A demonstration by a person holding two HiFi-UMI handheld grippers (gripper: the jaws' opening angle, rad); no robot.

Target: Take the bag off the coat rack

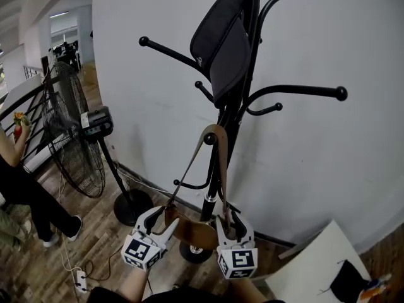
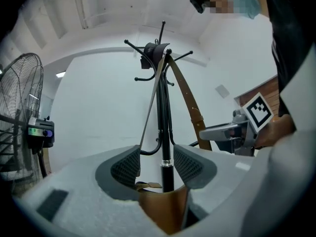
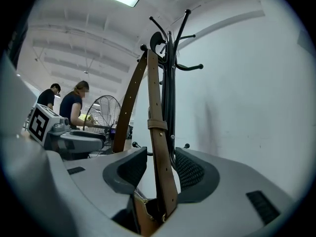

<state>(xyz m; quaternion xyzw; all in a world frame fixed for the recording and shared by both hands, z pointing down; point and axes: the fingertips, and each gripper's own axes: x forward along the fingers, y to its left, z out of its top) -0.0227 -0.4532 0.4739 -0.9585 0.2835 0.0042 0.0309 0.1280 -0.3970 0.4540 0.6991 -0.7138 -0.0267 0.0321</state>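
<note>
1. The coat rack stands on a dark wood-plank floor, close against a white wall.
2. The brown bag hangs low in front of the coat rack's pole. Its strap is looped over a low peg.
3. The left gripper is at the bag's left end, its tongs spread, with the bag's top edge low between them.
4. The right gripper is at the bag's right end, tongs spread too, and the strap runs up between them.
5. A black padded pouch hangs high on the coat rack.
6. Left of the coat rack stands a pedestal fan. A power strip lies on the floor near it, and a person stands further left.
7. A white board lies right of the coat rack's foot.
</note>
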